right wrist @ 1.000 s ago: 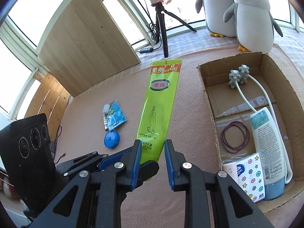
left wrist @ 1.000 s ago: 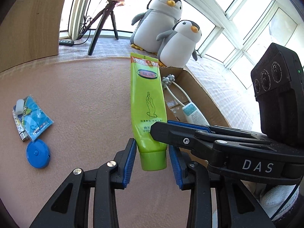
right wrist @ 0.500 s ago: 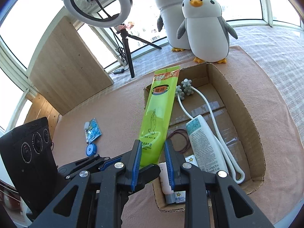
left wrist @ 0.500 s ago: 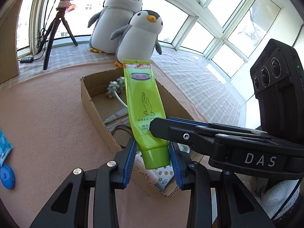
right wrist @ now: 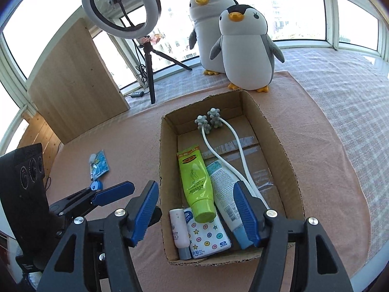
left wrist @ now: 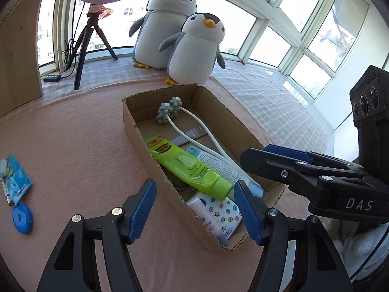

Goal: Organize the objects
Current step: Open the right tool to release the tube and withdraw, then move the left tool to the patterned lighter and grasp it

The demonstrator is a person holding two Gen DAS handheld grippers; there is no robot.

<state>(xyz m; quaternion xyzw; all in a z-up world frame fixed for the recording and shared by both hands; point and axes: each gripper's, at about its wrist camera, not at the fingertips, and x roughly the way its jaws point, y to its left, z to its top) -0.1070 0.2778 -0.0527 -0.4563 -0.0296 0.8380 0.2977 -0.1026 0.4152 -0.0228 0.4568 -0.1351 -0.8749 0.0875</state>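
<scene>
A green tube point(left wrist: 187, 168) point(right wrist: 195, 182) lies flat in the cardboard box point(left wrist: 136, 131) point(right wrist: 161, 160), cap toward me, free of both grippers. It rests beside a white lotion tube point(right wrist: 225, 185) and above a star-patterned tissue pack point(right wrist: 209, 236). My left gripper point(left wrist: 194, 194) hangs open over the box's near left wall, nothing between its fingers. My right gripper point(right wrist: 196, 194) is open over the box's near end, also empty. On the pink mat to the left lie a blue packet point(left wrist: 13, 182) point(right wrist: 98, 165) and a round blue tape measure point(left wrist: 22, 216) point(right wrist: 96, 185).
The box also holds a white two-armed massager point(right wrist: 209, 121) and a small white bottle point(right wrist: 179, 231). Two plush penguins point(right wrist: 245, 48) stand behind the box. A ring light on a tripod point(right wrist: 148, 60) and a wooden board point(right wrist: 77, 85) stand at the back left.
The green tube was carried rightward from over the mat to above the box, gripped at its cap end. Both grippers have since opened wide, and the tube now lies inside the box.
</scene>
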